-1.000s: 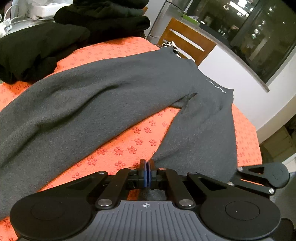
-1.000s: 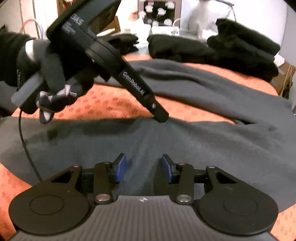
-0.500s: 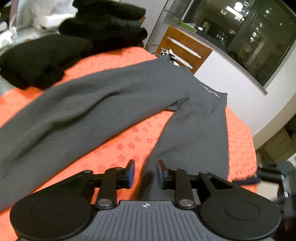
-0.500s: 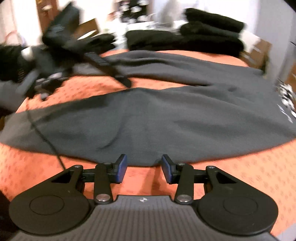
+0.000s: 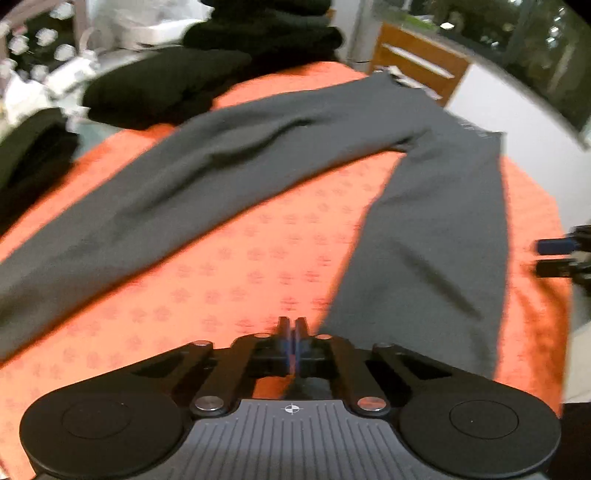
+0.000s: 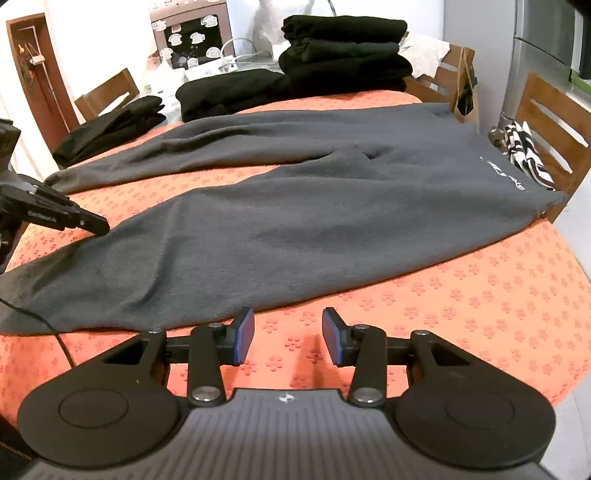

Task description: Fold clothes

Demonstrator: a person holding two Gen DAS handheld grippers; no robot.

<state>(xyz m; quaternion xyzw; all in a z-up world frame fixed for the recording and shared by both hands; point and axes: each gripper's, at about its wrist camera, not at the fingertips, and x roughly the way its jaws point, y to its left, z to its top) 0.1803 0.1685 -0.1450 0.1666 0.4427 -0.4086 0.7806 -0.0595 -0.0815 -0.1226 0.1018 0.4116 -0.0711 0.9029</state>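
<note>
Orange worktop (image 6: 461, 295) bears grey trousers (image 6: 295, 221); black stacks (image 6: 343, 55) far behind. Left gripper (image 5: 291, 332) jaws clenched empty, right gripper (image 6: 288, 332) jaws released.

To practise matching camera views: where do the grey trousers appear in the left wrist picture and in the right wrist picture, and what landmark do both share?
Left wrist: the grey trousers form an inverted V, legs running lower left and down the right.
Right wrist: the grey trousers fill the middle, waistband at right.
Shared landmark: the stack of folded black clothes behind them.

a home: dining chairs (image 6: 550, 110), fridge (image 6: 543, 37), tablecloth (image 6: 480, 280).
</note>
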